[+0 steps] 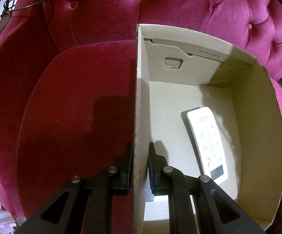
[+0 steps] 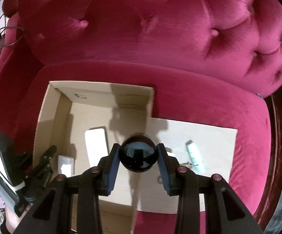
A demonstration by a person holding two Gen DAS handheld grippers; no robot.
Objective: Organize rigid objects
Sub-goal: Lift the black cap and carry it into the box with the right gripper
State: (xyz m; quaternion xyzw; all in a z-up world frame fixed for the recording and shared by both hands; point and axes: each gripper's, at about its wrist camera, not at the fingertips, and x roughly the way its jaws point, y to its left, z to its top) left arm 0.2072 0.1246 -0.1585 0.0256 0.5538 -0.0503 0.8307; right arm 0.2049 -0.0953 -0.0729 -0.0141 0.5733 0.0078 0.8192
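An open cardboard box (image 1: 258,136) (image 2: 45,117) sits on a red velvet sofa seat. My left gripper (image 1: 140,148) is shut on the box's left wall, one finger outside, one inside. A white remote control (image 1: 207,142) (image 2: 97,146) lies flat on the box floor, and a small white object (image 2: 65,163) lies near it. My right gripper (image 2: 138,154) is shut on a glossy black ball (image 2: 138,152), held above the box's right wall. A pale green tube (image 2: 195,157) lies on the cardboard sheet (image 2: 209,136) to the right of the box.
The tufted sofa back (image 2: 160,29) rises behind the box. Small metal bits (image 2: 186,163) lie by the tube on the sheet. A black cable loop (image 1: 29,2) rests on the left armrest. The left gripper's body (image 2: 45,165) shows at the box's left wall.
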